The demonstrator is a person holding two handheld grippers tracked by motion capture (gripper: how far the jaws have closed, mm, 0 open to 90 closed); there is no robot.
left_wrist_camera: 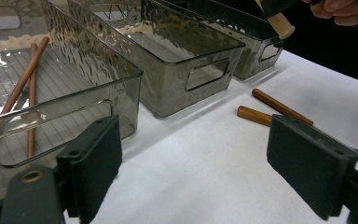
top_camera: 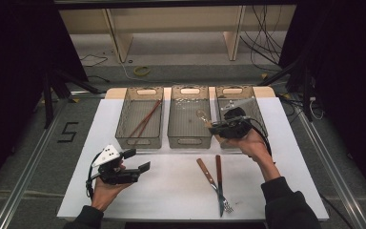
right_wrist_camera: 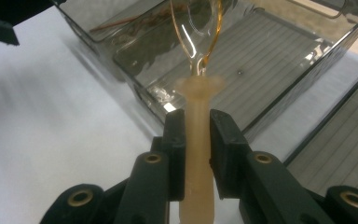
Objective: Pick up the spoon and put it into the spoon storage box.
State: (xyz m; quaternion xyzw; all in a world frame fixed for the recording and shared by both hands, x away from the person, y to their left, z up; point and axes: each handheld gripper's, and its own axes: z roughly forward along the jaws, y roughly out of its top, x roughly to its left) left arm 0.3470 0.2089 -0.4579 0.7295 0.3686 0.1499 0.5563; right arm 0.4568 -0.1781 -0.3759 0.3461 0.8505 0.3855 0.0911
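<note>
Right gripper [right_wrist_camera: 196, 140] pinches a spoon [right_wrist_camera: 196, 100] by its pale handle over the middle bin [top_camera: 189, 138]. Left gripper [left_wrist_camera: 193, 172] jaws spread, above the surface [top_camera: 171, 191].

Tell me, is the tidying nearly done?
About halfway, it seems. Chopsticks already lie in the left bin. The right tongs hold a spoon over the middle bin. Two forks wait on the table; the left tongs are open.
</note>
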